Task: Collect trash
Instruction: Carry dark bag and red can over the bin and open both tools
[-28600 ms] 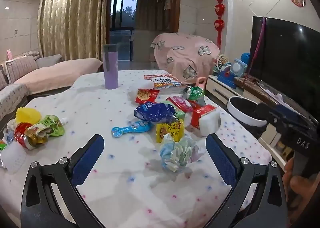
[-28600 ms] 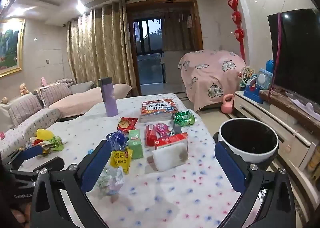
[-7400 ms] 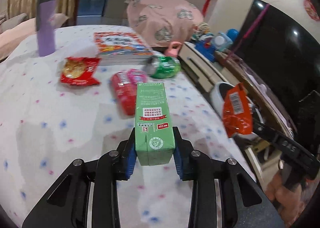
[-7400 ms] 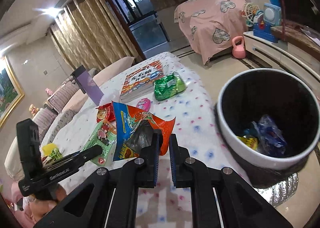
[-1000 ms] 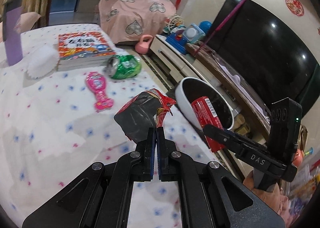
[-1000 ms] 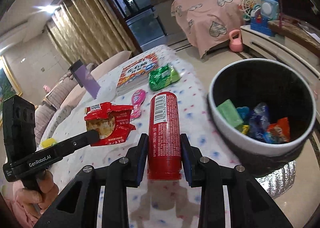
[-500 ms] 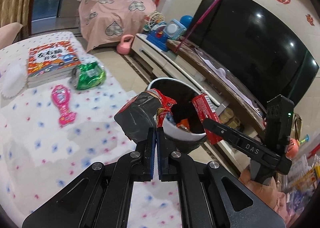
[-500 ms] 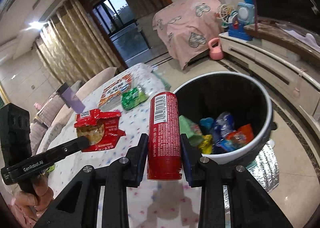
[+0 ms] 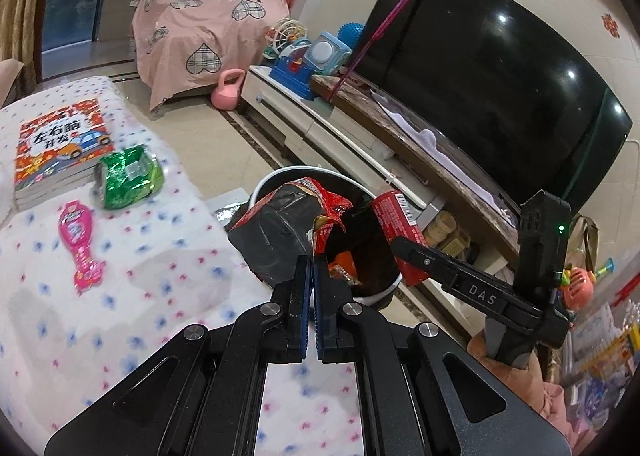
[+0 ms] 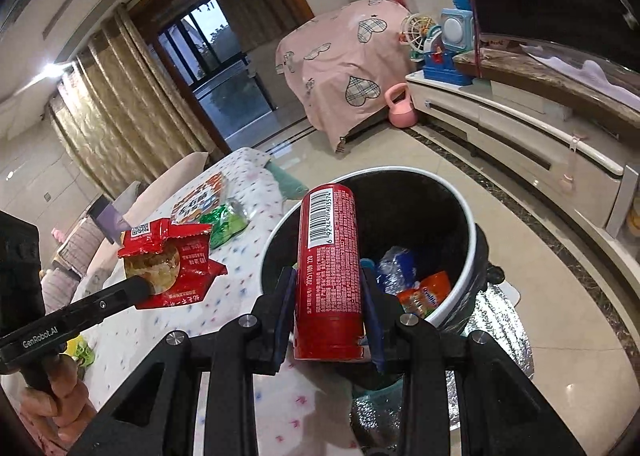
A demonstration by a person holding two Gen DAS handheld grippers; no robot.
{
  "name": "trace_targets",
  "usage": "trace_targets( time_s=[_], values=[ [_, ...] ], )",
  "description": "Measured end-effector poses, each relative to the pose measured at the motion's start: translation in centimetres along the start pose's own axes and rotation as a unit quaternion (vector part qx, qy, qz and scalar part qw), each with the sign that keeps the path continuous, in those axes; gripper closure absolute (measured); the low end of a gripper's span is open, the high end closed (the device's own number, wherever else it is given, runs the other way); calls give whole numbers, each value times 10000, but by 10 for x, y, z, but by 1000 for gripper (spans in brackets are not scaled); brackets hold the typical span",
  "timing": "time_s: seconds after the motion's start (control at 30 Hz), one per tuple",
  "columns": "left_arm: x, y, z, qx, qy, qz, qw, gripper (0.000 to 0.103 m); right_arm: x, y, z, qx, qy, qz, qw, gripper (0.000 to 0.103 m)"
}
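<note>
Both hands are hovering at the trash bin (image 10: 468, 232) right now. The left gripper (image 9: 311, 268) is pinching a red snack wrapper (image 9: 288, 228) with its fingers pressed tight together, just at the bin's rim on the desk (image 9: 140, 284) side. The right gripper (image 10: 329, 296) is clamping a red can (image 10: 329, 268) upright between its fingers, over the bin's near edge. Inside the bin some wrappers (image 10: 420, 288) are lying

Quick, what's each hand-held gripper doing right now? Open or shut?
Left hand-held gripper: shut on the red snack wrapper.
Right hand-held gripper: shut on the red can, beside the bin.
</note>
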State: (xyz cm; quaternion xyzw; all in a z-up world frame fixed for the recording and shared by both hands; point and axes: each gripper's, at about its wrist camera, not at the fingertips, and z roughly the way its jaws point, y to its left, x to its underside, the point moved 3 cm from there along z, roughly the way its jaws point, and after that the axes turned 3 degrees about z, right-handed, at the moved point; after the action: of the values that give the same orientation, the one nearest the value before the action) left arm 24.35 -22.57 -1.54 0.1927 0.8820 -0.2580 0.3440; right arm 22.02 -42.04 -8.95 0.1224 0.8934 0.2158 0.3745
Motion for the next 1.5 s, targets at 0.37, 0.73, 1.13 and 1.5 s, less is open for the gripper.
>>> trace_targets(
  time_s=[0.37, 0.73, 1.13, 1.5],
  values=[
    [-8, -23, 37, 80, 248, 210, 9994, 101, -17, -18, 9, 97, 15, 72, 9999, 71],
    [-10, -25, 60, 74, 459, 223, 9987, 101, -20, -27, 20, 172, 156, 59, 9997, 71],
    [-10, -28, 72, 104, 597, 221, 9979, 101, -23, -37, 33, 297, 317, 43, 9990, 71],
    [-8, -9, 64, 69, 529, -136, 9985, 62, -23, -35, 35, 386, 305, -13, 9988, 58]
  ],
)
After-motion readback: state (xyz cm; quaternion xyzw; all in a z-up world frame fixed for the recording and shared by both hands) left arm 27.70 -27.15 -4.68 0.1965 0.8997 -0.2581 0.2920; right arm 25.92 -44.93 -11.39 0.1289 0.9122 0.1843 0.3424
